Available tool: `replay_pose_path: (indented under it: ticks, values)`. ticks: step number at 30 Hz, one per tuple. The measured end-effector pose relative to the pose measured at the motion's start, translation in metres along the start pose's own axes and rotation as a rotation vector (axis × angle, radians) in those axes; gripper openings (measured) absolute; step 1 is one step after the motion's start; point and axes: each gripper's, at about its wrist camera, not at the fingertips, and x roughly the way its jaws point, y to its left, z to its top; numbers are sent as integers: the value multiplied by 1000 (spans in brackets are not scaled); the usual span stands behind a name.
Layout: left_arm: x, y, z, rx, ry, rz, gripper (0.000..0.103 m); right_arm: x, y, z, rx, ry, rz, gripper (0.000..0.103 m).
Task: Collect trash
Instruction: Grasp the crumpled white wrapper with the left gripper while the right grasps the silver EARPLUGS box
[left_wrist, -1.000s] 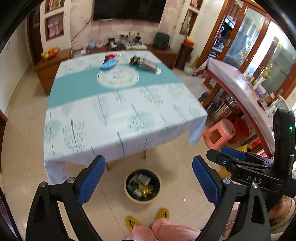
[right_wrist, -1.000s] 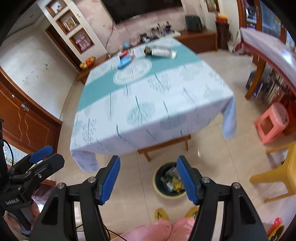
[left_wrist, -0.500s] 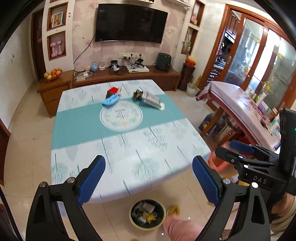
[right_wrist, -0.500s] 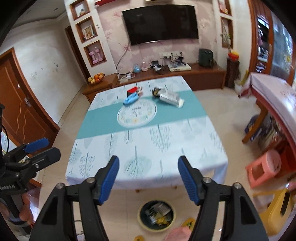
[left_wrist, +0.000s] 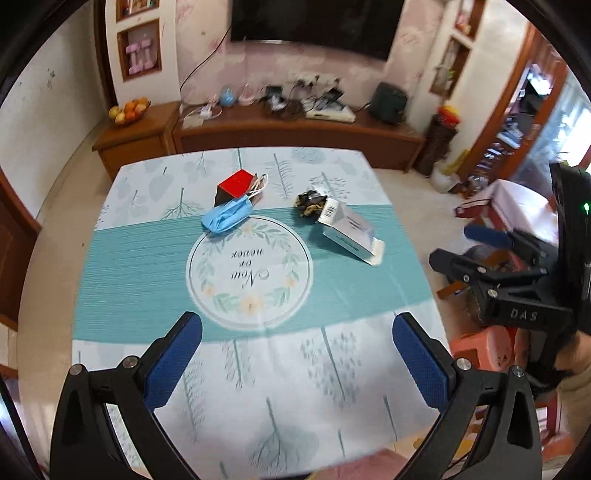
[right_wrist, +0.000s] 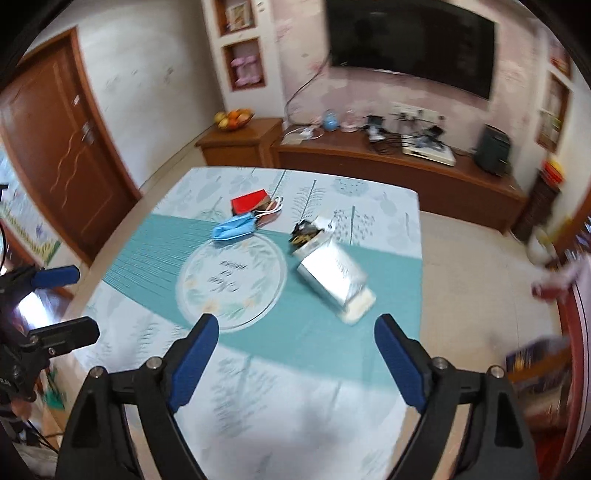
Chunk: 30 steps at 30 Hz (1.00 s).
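Over the near edge of the worktop: left gripper hangs with jaws wide, nothing between them, only patterned cloth below. Its jaws have just been opening further. Blue pads clean, apart from any object.

Right gripper likewise above the near half of the worktop, jaws wide and empty; they too have just been opening. In the left wrist view the right gripper shows off the worktop's right side, a hand at its grip. In the right wrist view the left gripper sits at the left frame edge.

Worktop covered in a pale cloth with leaf and tree print, a teal band across the middle and a round floral medallion in the centre, lettering on it.

Trash, all on the far half, well apart from both grippers:
- white and silver carton, lying on its side on the teal band, right of the medallion.
- dark crumpled wrapper, touching the carton's far end.
- blue face mask, crumpled, at the medallion's far left rim.
- red box just behind the mask, touching it; white loops beside it.

Beyond the worktop: wooden sideboard with cables and small devices, fruit bowl at its left end, dark television on the wall. Motion blur in both views.
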Motion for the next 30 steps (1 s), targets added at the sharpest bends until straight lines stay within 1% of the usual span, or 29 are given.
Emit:
replay_pose_path:
  ticks: [2, 6, 9, 11, 14, 17, 22, 23, 24, 25, 30]
  values:
    - [26, -5, 15, -10, 22, 31, 102, 32, -14, 14, -62, 37, 6, 87]
    - [73, -7, 40, -32, 70, 54, 102, 92, -28, 30, -139, 105, 36, 87]
    - [100, -7, 53, -34, 106, 62, 102, 126, -28, 31, -213, 140, 49, 87]
    - [114, -6, 59, -34, 122, 62, 102, 150, -24, 31, -286, 170, 53, 87]
    - [136, -7, 68, -31, 150, 66, 102, 171, -23, 29, -382, 194, 58, 87]
    - [150, -7, 75, -21, 167, 70, 102, 187, -24, 23, -454, 215, 46, 87]
    - [161, -8, 86, -24, 173, 64, 102, 197, -29, 15, -465, 242, 81, 87]
    - [163, -9, 88, -24, 174, 62, 102, 198, -30, 12, -461, 251, 93, 85]
    - [165, -11, 90, -24, 175, 59, 102, 199, -30, 9, -455, 264, 106, 76]
    - [166, -12, 92, -23, 176, 56, 102, 199, -31, 7, -449, 275, 112, 71]
    - [174, -20, 102, -7, 176, 50, 102, 187, -37, -1, -412, 270, 155, 66]
